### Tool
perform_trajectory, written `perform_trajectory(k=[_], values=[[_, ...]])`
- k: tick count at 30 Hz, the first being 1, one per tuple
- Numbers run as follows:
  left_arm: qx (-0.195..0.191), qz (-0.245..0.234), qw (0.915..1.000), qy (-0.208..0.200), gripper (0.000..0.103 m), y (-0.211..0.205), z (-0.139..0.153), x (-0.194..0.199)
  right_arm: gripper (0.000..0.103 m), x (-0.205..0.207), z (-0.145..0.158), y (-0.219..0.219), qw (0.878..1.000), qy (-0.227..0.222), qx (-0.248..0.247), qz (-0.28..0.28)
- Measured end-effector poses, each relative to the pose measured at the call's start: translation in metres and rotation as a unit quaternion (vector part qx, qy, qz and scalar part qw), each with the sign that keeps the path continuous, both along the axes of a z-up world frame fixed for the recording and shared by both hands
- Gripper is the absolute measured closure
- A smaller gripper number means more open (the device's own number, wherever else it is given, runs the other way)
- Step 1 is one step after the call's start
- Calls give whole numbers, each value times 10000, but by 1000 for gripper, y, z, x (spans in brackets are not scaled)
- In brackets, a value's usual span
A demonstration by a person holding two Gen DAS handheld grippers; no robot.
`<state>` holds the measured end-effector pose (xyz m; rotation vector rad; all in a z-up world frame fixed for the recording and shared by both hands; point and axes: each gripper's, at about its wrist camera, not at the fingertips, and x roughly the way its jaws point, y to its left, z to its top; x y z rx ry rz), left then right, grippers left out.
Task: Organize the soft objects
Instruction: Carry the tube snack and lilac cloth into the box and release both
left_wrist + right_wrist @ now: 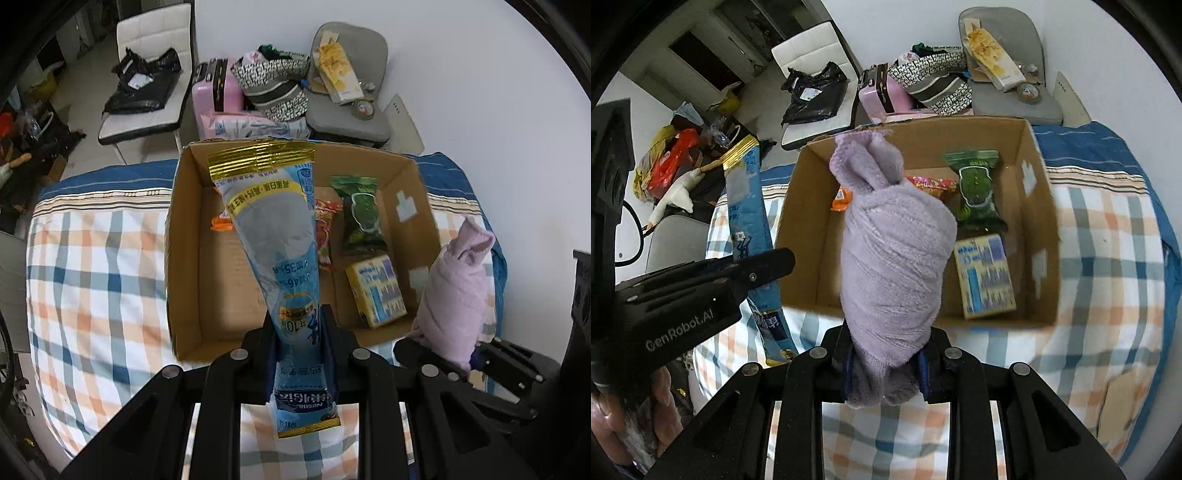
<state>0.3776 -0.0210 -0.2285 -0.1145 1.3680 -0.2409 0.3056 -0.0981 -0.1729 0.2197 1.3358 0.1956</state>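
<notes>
Soft lilac fleece bundle (894, 251), knotted at its top, fills the centre of the right wrist view, pinched at its lower end by the right gripper (886, 369); its bottom edge is hidden behind the jaws. Centre of the left wrist view, the left gripper (301, 332) clamps a long blue plastic sachet with a gold crimped end (275, 236), which hides part of the open brown cardboard box (184, 258) on the checked bedsheet (92, 277). Inside the box, a green snack packet (358, 216) and a yellow-blue packet (376, 291) show fully; a red packet (325, 236) is half covered.
</notes>
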Motion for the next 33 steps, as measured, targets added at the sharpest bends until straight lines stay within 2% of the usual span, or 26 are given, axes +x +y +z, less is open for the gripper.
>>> perform_trajectory(k=[10,19,24,29,30,32,33], values=[[239,32,9977,628,85,8,-69,62,75,60,-84,3,9981,599,-63,-125],[314,14,9923,1201,85,5,-130,74,75,85,-143,2,9944,1038,-185,-27],[430,6,9898,1356,83,3,-145,72,66,93,-162,2,9925,1194,-266,50],[622,55,9895,1300,80,3,-147,69,50,101,-169,6,9925,1150,-402,97],[665,63,9896,1271,76,3,-146,67,49,101,-169,6,9926,1138,-420,83],[705,92,9902,1200,71,3,-143,63,37,102,-168,3,9929,1092,-464,59],[708,111,9908,1152,69,4,-140,61,34,103,-166,2,9932,1055,-485,29]])
